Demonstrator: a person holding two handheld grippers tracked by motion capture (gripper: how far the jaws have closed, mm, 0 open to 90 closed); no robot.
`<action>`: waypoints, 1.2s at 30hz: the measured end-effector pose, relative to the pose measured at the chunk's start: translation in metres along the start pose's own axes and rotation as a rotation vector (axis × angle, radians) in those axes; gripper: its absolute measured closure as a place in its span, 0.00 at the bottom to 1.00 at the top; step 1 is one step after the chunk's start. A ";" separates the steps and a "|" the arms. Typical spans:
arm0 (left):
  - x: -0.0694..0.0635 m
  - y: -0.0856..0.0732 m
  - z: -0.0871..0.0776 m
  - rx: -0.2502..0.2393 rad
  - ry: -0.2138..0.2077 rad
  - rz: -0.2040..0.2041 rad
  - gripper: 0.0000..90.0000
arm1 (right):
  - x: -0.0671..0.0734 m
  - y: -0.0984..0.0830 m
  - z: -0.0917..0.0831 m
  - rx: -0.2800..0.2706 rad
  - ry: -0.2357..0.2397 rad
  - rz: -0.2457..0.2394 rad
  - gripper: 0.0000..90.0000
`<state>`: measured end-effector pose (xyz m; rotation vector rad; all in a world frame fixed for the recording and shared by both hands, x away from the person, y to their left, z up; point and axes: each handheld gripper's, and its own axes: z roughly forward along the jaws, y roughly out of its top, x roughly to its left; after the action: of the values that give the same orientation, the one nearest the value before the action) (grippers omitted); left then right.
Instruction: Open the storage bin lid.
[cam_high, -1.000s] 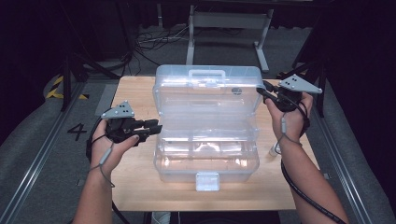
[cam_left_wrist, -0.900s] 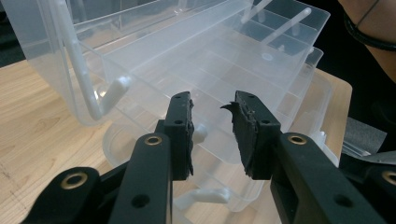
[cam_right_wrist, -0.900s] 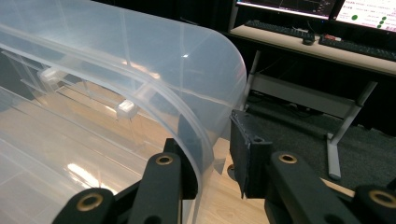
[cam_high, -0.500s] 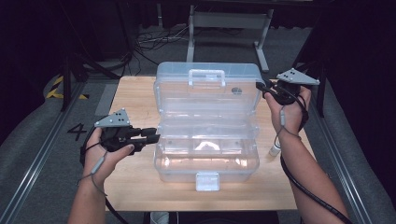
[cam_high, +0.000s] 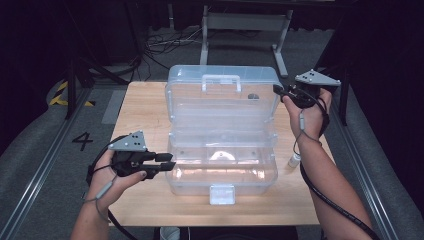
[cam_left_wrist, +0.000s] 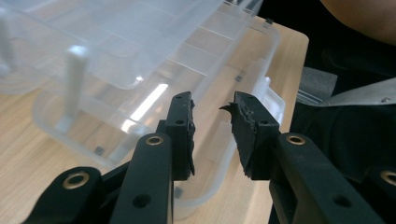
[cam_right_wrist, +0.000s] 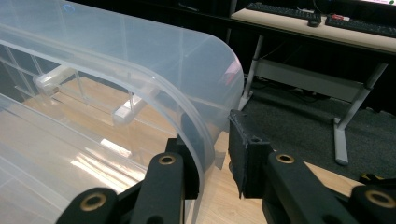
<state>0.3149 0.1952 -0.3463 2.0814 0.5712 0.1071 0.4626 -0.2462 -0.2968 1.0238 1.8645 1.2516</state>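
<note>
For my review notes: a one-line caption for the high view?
Open clear box on the table; left hand-held gripper beside its base, right hand-held gripper at the lid's edge.

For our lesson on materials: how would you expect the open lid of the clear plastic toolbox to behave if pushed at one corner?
The clear plastic toolbox's raised lid looks thin-walled, so it would probably flex somewhat rather than stay rigid. It seems hinged along the base, so a push likely swings it. Its glossy, glare-catching surface may be slippery for the right tool at its edge.

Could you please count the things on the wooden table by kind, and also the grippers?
Clear plastic box, lid open: 1
Small white bottle: 1
Grippers: 2, left gripper and right gripper
Total: 4
</note>
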 end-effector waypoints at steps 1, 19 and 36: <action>-0.002 0.000 0.003 0.011 -0.010 0.008 0.76 | 0.000 0.000 0.000 0.002 0.001 0.000 0.84; 0.001 -0.013 0.050 0.200 -0.116 0.030 0.72 | -0.006 0.004 0.008 0.023 0.009 0.010 0.84; 0.004 -0.023 0.071 0.294 -0.147 0.024 0.74 | -0.011 0.008 0.022 0.043 0.002 0.018 0.86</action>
<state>0.3313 0.1522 -0.4051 2.3577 0.4955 -0.1227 0.4890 -0.2448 -0.2956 1.0648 1.8956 1.2283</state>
